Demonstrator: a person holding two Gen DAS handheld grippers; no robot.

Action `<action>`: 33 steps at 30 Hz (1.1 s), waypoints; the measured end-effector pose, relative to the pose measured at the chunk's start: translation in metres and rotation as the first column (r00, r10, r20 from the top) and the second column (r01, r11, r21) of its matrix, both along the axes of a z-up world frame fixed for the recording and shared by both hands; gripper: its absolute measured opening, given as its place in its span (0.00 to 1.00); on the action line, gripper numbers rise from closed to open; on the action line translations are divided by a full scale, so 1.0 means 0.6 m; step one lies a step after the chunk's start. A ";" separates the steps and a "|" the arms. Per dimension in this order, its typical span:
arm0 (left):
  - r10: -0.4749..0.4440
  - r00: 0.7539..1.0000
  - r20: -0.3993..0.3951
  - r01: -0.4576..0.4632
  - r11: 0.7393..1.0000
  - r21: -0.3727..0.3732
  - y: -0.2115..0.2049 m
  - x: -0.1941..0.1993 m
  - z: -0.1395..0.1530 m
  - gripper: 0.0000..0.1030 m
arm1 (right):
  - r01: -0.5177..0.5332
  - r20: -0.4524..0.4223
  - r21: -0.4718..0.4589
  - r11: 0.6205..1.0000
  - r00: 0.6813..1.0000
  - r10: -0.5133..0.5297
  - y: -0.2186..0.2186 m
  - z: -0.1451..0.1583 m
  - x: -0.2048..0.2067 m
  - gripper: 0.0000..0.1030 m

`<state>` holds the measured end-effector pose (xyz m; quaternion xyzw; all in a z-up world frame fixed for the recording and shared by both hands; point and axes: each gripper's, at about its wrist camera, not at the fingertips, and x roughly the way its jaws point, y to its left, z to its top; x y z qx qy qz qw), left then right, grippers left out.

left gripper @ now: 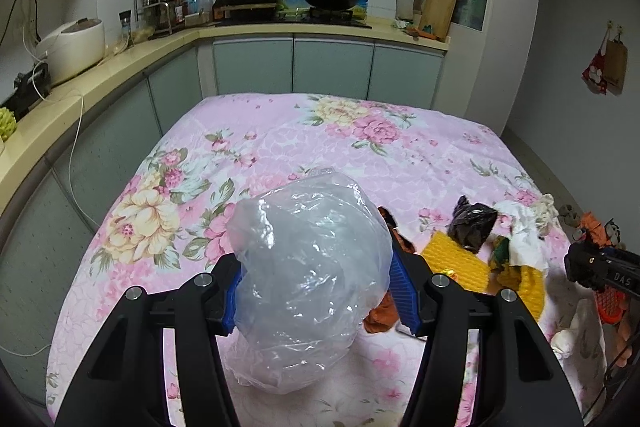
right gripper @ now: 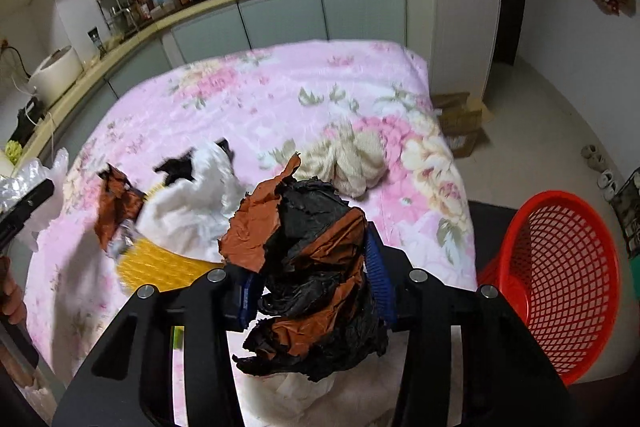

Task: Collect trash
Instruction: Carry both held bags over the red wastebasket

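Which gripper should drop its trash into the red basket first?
Right. The right gripper already grips the black and brown wrapper, and the red basket sits just beside it. The left gripper holds the clear plastic bag farther over.

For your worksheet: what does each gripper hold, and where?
Left gripper: clear bag, gripped across its middle. Right gripper: black-and-orange wrapper, also mid-body.
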<state>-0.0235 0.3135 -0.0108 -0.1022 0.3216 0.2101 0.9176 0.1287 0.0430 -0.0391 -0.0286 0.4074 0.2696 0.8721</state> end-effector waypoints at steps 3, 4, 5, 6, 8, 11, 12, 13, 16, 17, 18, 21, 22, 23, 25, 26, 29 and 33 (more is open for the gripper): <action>-0.008 1.000 0.007 0.008 1.000 0.018 -0.016 -0.002 0.013 0.55 | 0.003 0.023 0.021 1.000 1.000 -0.004 -0.008 0.021 -0.013 0.43; -0.012 1.000 0.009 0.012 1.000 0.022 -0.022 -0.002 0.017 0.55 | 0.005 0.027 0.025 1.000 1.000 -0.006 -0.010 0.025 -0.016 0.43; -0.017 1.000 0.011 0.016 1.000 0.026 -0.027 -0.002 0.021 0.55 | 0.009 0.035 0.033 0.999 0.999 -0.010 -0.014 0.031 -0.021 0.43; -0.023 1.000 0.013 0.023 0.999 0.034 -0.034 -0.002 0.026 0.55 | 0.011 0.040 0.039 0.999 0.999 -0.012 -0.018 0.035 -0.025 0.43; -0.034 0.999 0.016 0.033 0.998 0.047 -0.046 -0.002 0.033 0.55 | 0.020 0.046 0.055 0.998 0.999 -0.022 -0.027 0.043 -0.030 0.43; -0.062 0.998 0.023 0.061 0.996 0.062 -0.069 0.002 0.044 0.55 | 0.038 0.054 0.071 0.997 0.998 -0.042 -0.039 0.055 -0.038 0.43; -0.070 0.997 0.024 0.068 0.995 0.067 -0.076 0.004 0.047 0.55 | 0.043 0.056 0.078 0.996 0.997 -0.047 -0.043 0.058 -0.040 0.43; -0.079 0.997 0.025 0.077 0.994 0.072 -0.083 0.007 0.049 0.55 | 0.047 0.058 0.083 0.995 0.997 -0.052 -0.048 0.061 -0.042 0.43; -0.109 0.994 0.025 0.106 0.991 0.080 -0.104 0.017 0.054 0.55 | 0.070 0.072 0.092 0.993 0.994 -0.077 -0.064 0.071 -0.047 0.43; -0.124 0.992 0.024 0.121 0.989 0.081 -0.113 0.023 0.055 0.55 | 0.079 0.076 0.094 0.992 0.993 -0.086 -0.070 0.074 -0.048 0.43; -0.136 0.990 0.023 0.134 0.988 0.080 -0.120 0.027 0.056 0.55 | 0.085 0.078 0.096 0.992 0.993 -0.093 -0.076 0.076 -0.047 0.43; -0.173 0.985 0.025 0.170 0.982 0.082 -0.143 0.040 0.061 0.55 | 0.107 0.082 0.105 0.989 0.990 -0.116 -0.096 0.081 -0.047 0.43; -0.186 0.982 0.027 0.183 0.980 0.085 -0.152 0.045 0.064 0.55 | 0.114 0.085 0.107 0.988 0.989 -0.123 -0.101 0.083 -0.047 0.43; -0.198 0.980 0.029 0.195 0.977 0.088 -0.160 0.050 0.067 0.55 | 0.123 0.088 0.110 0.986 0.987 -0.133 -0.109 0.086 -0.046 0.43; -0.227 0.973 0.034 0.223 0.970 0.097 -0.180 0.060 0.072 0.55 | 0.138 0.094 0.116 0.984 0.984 -0.150 -0.120 0.089 -0.046 0.43; -0.240 0.970 0.037 0.235 0.967 0.099 -0.189 0.065 0.075 0.55 | 0.150 0.096 0.119 0.981 0.982 -0.162 -0.129 0.092 -0.046 0.43; -0.284 0.958 0.042 0.278 0.955 0.104 -0.218 0.079 0.082 0.55 | 0.177 0.099 0.126 0.976 0.977 -0.189 -0.149 0.096 -0.045 0.43; -0.351 0.935 0.043 0.346 0.933 0.100 -0.260 0.101 0.085 0.55 | 0.217 0.096 0.130 0.967 0.968 -0.230 -0.177 0.096 -0.043 0.43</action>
